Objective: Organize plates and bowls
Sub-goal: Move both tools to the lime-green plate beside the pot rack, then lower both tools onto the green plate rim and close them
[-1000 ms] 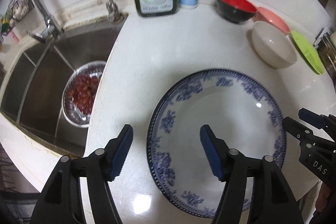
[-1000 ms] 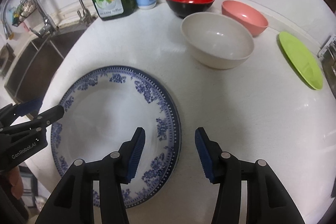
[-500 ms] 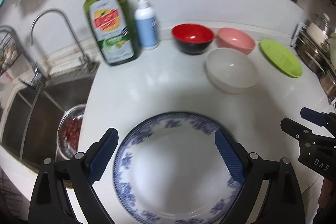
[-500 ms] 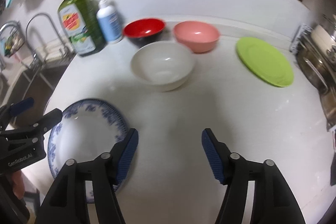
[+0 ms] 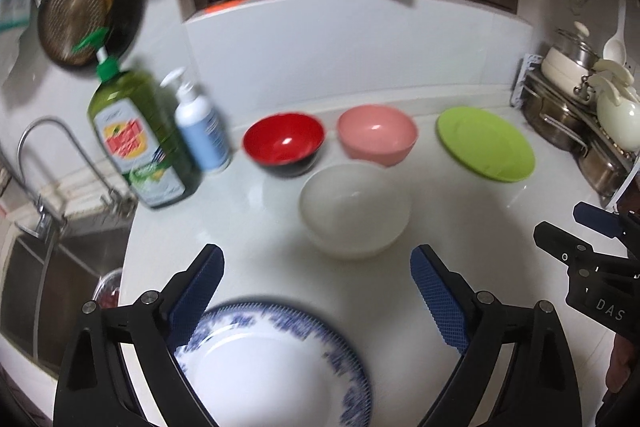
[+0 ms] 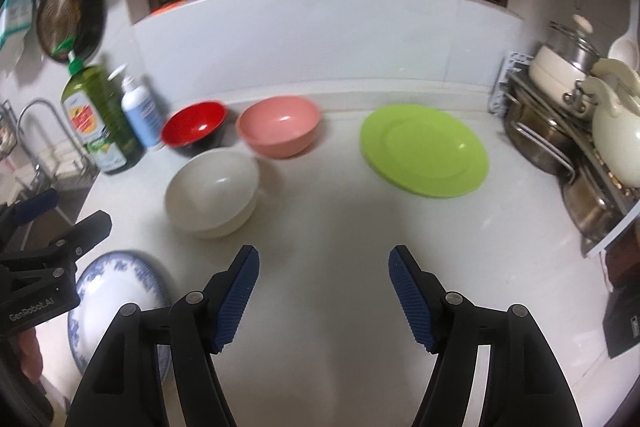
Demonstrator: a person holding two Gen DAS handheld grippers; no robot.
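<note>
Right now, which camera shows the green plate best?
The right wrist view: the green plate sits large, whole and fairly sharp, right of the pink bowl. The left wrist view shows it smaller, farther right and blurrier.

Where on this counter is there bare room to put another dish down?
Bare counter lies in front of the right gripper, bordered by the white bowl, the green plate and the blue-patterned plate. It is crowded along the back wall, where the red bowl and pink bowl sit beside the soap bottles.

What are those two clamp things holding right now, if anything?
Nothing. The left gripper and right gripper are both open and empty above the counter.
</note>
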